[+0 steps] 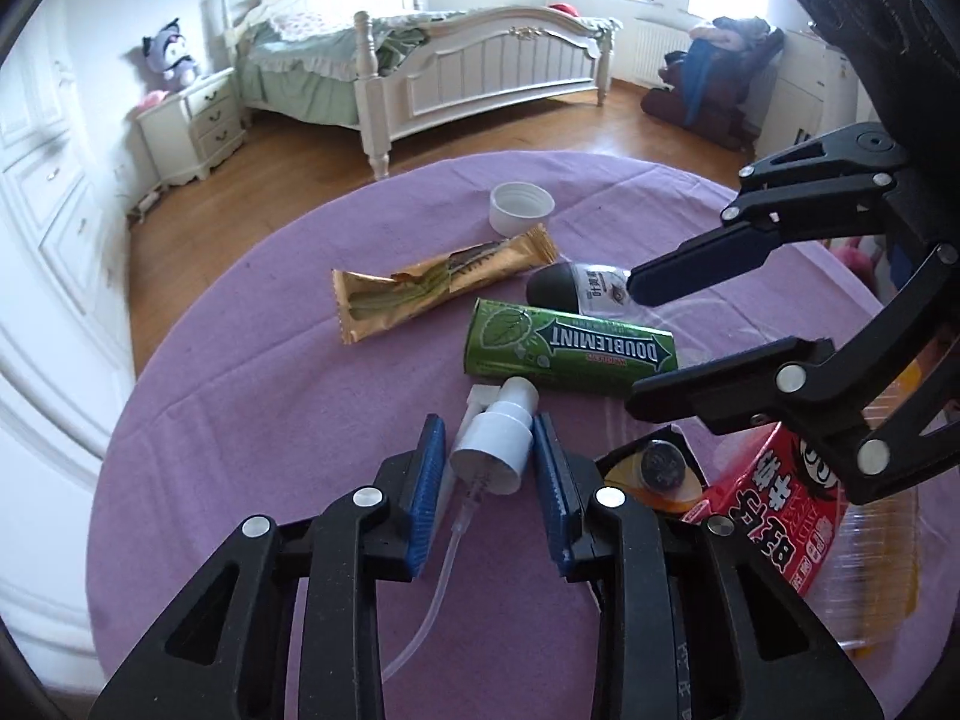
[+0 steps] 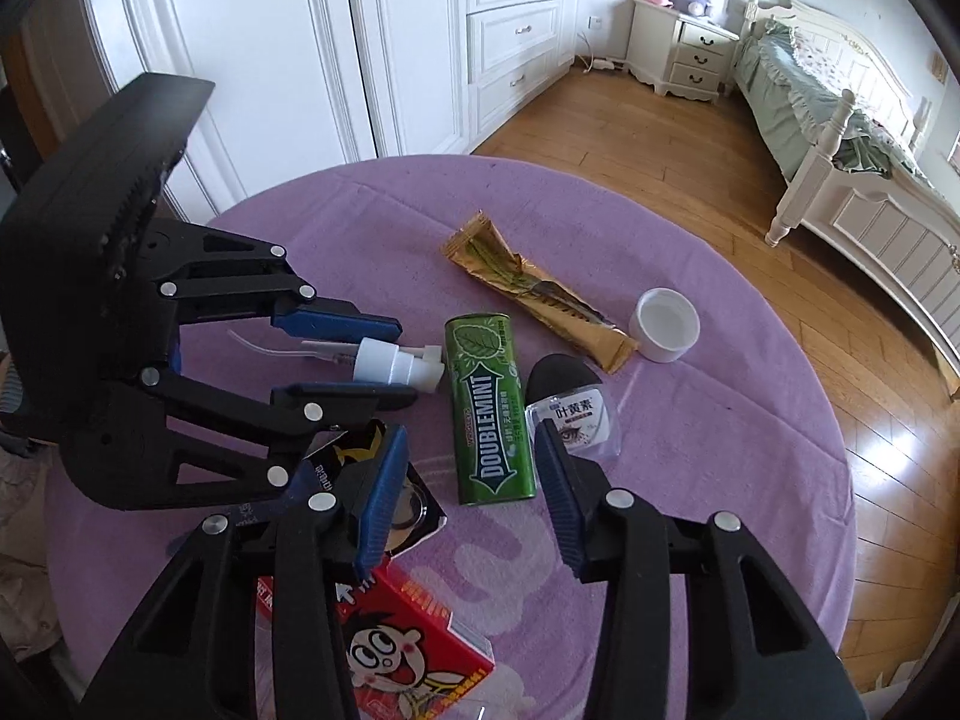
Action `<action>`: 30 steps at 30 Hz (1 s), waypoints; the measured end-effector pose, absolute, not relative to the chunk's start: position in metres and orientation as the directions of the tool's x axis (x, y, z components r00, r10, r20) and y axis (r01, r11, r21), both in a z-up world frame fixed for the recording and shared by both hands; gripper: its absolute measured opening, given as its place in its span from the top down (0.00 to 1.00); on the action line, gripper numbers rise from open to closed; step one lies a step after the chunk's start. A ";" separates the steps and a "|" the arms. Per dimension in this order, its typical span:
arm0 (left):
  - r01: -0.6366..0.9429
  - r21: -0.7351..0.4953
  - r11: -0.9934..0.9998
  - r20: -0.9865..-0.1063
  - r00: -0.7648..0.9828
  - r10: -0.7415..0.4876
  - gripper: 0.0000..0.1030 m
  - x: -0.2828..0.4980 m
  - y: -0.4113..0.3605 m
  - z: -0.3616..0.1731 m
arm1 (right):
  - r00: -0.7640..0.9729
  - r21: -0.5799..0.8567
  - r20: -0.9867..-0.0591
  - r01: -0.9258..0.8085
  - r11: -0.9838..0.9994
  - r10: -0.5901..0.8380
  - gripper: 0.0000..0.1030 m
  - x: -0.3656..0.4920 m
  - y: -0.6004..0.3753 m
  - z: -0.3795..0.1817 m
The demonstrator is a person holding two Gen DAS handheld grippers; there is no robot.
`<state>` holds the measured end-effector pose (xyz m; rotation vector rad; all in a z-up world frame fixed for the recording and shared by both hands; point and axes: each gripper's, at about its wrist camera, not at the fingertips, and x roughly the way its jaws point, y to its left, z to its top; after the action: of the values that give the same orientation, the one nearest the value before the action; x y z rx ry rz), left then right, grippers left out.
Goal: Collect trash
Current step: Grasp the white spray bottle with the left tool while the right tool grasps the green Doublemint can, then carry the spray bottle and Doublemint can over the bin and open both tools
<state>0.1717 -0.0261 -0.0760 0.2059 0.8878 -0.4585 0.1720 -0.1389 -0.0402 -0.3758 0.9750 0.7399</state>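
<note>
Trash lies on a round purple table (image 1: 252, 396). A white spray pump head (image 1: 492, 444) with a clear tube lies between the open fingers of my left gripper (image 1: 489, 456); whether they touch it I cannot tell. It also shows in the right wrist view (image 2: 390, 363). My right gripper (image 2: 471, 474) is open above the green Doublemint box (image 2: 489, 408), near a small eye-drop bottle (image 2: 570, 414). The right gripper (image 1: 636, 348) shows in the left wrist view. A gold wrapper (image 1: 438, 282) and a white cap (image 1: 519, 207) lie farther off.
A red cartoon box (image 2: 408, 648) and a black and yellow battery card (image 2: 414, 510) lie under my grippers. In the left wrist view a clear plastic bottle (image 1: 870, 564) lies at the right. Wood floor, a bed (image 1: 456, 60) and a nightstand (image 1: 192, 120) lie beyond the table.
</note>
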 end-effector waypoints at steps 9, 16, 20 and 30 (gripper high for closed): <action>0.410 -0.088 0.908 -0.768 0.553 -0.324 0.74 0.169 0.000 -0.075 | 0.285 0.028 -0.899 -0.719 0.694 0.332 0.67 0.190 -0.118 -0.054; 0.365 -0.118 0.924 -0.735 0.593 -0.328 0.74 0.150 0.007 -0.059 | 0.301 0.090 -0.861 -0.703 0.706 0.409 0.71 0.181 -0.137 -0.034; 0.348 -0.143 0.927 -0.687 0.639 -0.346 0.74 0.139 -0.002 -0.034 | 0.404 0.153 -0.749 -0.666 0.730 0.525 0.71 0.160 -0.172 0.003; 0.455 -0.117 0.883 -0.598 0.677 -0.428 0.74 0.117 -0.116 0.021 | 0.706 0.324 -0.470 -0.420 0.848 0.530 0.71 0.098 -0.318 0.034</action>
<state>0.1170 -0.1156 0.0209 0.0426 0.6615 -0.4963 0.0982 -0.3182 0.0342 0.1986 0.5820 0.5318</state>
